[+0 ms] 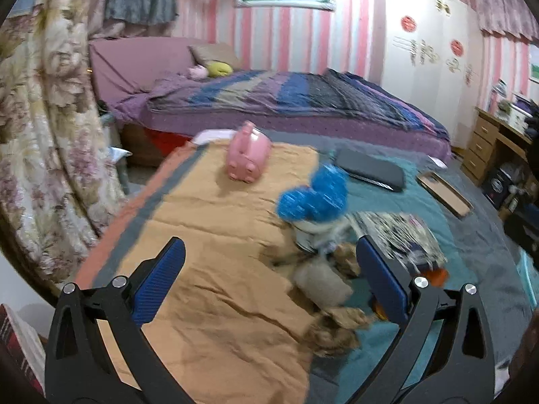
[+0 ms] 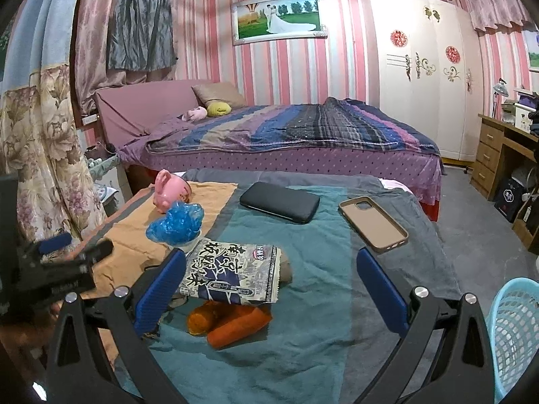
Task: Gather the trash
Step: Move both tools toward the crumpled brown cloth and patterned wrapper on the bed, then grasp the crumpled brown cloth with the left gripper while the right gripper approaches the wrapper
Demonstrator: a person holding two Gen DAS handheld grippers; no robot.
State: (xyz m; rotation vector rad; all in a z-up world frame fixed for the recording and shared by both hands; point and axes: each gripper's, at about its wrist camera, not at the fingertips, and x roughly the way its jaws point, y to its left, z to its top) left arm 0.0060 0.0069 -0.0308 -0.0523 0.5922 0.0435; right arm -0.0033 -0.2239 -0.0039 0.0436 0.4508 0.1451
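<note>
On a cloth-covered table lie trash items: a printed snack wrapper point(image 2: 232, 271), orange peel pieces point(image 2: 232, 323), a crumpled blue plastic bag point(image 2: 177, 224) on a small cup, and crumpled brown paper point(image 1: 330, 306). My right gripper point(image 2: 269, 269) is open, its fingers on either side of the wrapper and peel. My left gripper point(image 1: 269, 266) is open and empty, low over the orange cloth with the brown paper just inside its right finger. The blue bag point(image 1: 315, 193) and wrapper point(image 1: 401, 235) show blurred in the left wrist view. The left gripper point(image 2: 64, 256) shows at the right view's left edge.
A pink piggy bank point(image 2: 168, 193), a black case point(image 2: 279, 207) and a phone case point(image 2: 372, 224) lie on the table. A light blue mesh basket point(image 2: 515, 333) stands at the right. A bed point(image 2: 289, 134), floral curtain point(image 2: 40, 155) and wooden desk point(image 2: 498, 155) surround the table.
</note>
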